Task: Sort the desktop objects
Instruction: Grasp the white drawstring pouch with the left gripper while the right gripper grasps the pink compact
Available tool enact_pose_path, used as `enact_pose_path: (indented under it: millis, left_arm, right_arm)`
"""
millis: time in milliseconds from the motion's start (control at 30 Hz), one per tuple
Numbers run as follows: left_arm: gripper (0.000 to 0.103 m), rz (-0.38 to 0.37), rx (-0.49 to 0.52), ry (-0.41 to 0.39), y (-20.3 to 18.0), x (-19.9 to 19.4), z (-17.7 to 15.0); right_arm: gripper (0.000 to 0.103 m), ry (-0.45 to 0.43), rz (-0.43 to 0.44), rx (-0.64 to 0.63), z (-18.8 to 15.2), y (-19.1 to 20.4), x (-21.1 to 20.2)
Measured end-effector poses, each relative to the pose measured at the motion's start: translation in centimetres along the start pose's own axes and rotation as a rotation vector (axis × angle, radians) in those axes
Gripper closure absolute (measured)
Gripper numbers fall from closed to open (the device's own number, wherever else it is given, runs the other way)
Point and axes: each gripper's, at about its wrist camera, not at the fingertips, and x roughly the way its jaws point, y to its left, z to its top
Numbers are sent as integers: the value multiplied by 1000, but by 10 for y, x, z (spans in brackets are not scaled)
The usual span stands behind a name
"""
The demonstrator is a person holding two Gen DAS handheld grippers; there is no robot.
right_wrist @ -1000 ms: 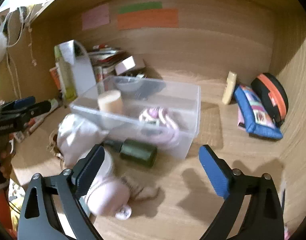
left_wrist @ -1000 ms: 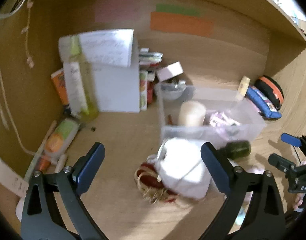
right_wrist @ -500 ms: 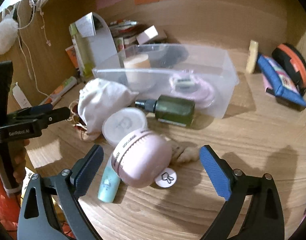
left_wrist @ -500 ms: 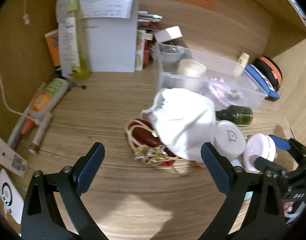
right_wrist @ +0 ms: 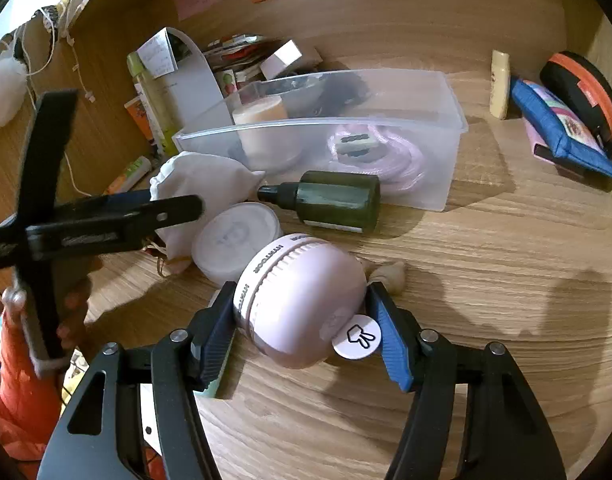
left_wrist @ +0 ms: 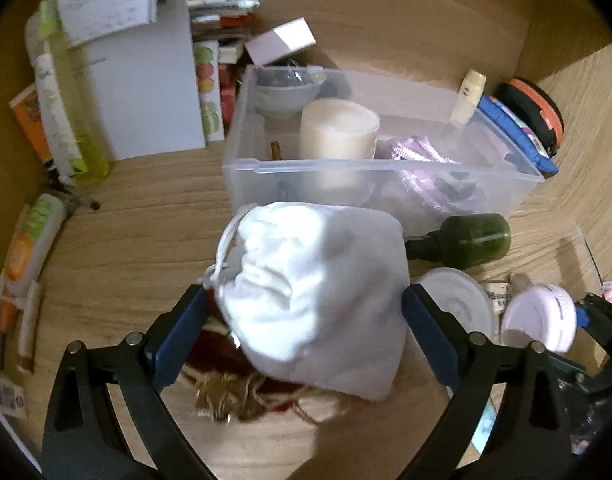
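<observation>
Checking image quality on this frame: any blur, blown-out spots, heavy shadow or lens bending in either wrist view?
Left wrist: the white drawstring pouch is smeared and partly blown out, and the clear bin rim bows with fisheye distortion. Right wrist: sharper; the pink round device is crisp, the left gripper blurred, and dark shadows fall on the desk.

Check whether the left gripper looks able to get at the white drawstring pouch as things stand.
Probably yes: the left gripper is open with the white drawstring pouch already between its fingers, nothing covering it. The right gripper works apart, at the pink round case.
</observation>
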Motion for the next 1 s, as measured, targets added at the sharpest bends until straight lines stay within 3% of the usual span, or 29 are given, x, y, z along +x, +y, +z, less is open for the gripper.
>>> enact_pose_path:
  millis: [267, 400, 533, 833, 1000]
  left_arm:
    - [0, -89, -1, 42, -2, 6, 2]
    - [0, -99, 7, 42, -2, 8, 3]
    - [0, -185, -103, 103, 18, 20, 11]
    - [0, -94, -132, 63, 38, 4, 4]
    - [0, -26, 4, 20, 15, -9, 0]
  right_arm:
    - [43, 2, 19, 3, 3, -4, 0]
    - [43, 1, 23, 4, 3, -3, 2]
    - [43, 3, 27, 8, 3, -3, 1]
    - [43, 3, 14, 14, 5, -6, 0]
    - [42, 2, 18, 21, 6, -7, 1]
